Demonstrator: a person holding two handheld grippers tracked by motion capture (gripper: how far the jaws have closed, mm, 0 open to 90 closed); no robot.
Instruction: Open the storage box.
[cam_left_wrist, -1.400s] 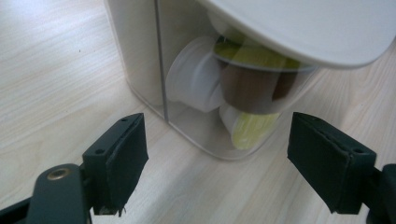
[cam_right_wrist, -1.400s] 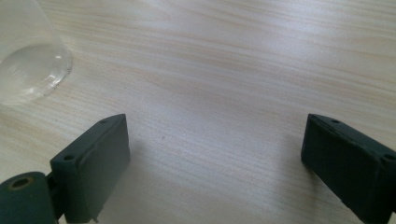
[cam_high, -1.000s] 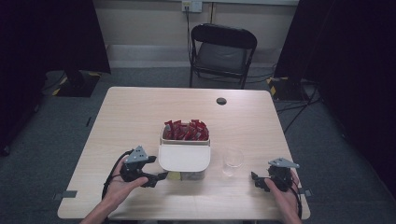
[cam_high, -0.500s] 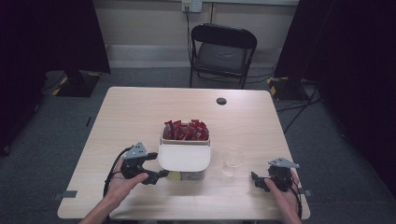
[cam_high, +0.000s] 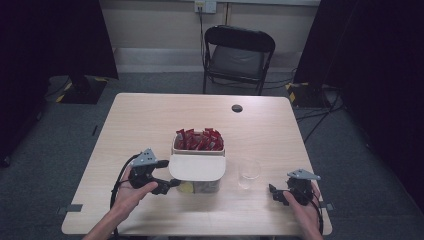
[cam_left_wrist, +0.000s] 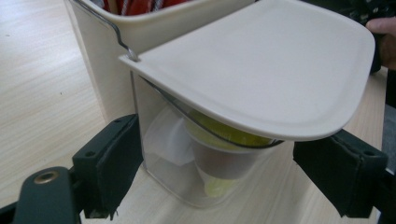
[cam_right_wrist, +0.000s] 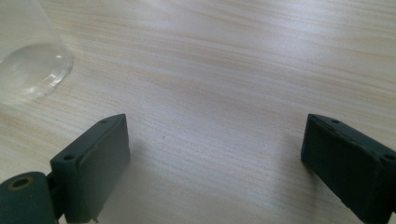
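Left gripper (cam_high: 167, 186), held in the person's left hand (cam_high: 131, 192) at the near left of the table (cam_high: 150, 120): jaws spread wide, one on each side of the near end of the cream container (cam_high: 197, 172), gripping nothing. High view gives the container as a two-part box at table centre, far compartment packed with red sachets (cam_high: 199, 140), near part covered by a tilted cream lid (cam_high: 196, 166). Left gripper view adds what the high view hides: a clear front compartment (cam_left_wrist: 187, 163) under the lid (cam_left_wrist: 261, 74), with a white cup (cam_left_wrist: 224, 161) and yellow contents (cam_left_wrist: 229, 135) inside, and a thin wire hinge (cam_left_wrist: 122, 42) joining lid to box; whether either jaw touches the clear wall cannot be told. Clear glass (cam_high: 248, 173): stands empty just right of the container, apart from it; right gripper view shows its base (cam_right_wrist: 28, 70) at the upper left, well off the jaws. Right gripper (cam_high: 274, 192), in the person's right hand (cam_high: 300, 200) at the near right corner: jaws wide apart over bare wood, holding nothing. Surface: pale wood-grain tabletop, a small dark round object (cam_high: 237, 108) near its far edge. Room: grey carpet, black folding chair (cam_high: 237, 55) beyond the table, dark curtains at both sides, a wall socket with a cable behind the chair. Both forearms enter from the near edge, each hand wrapped round its gripper, low to the table.
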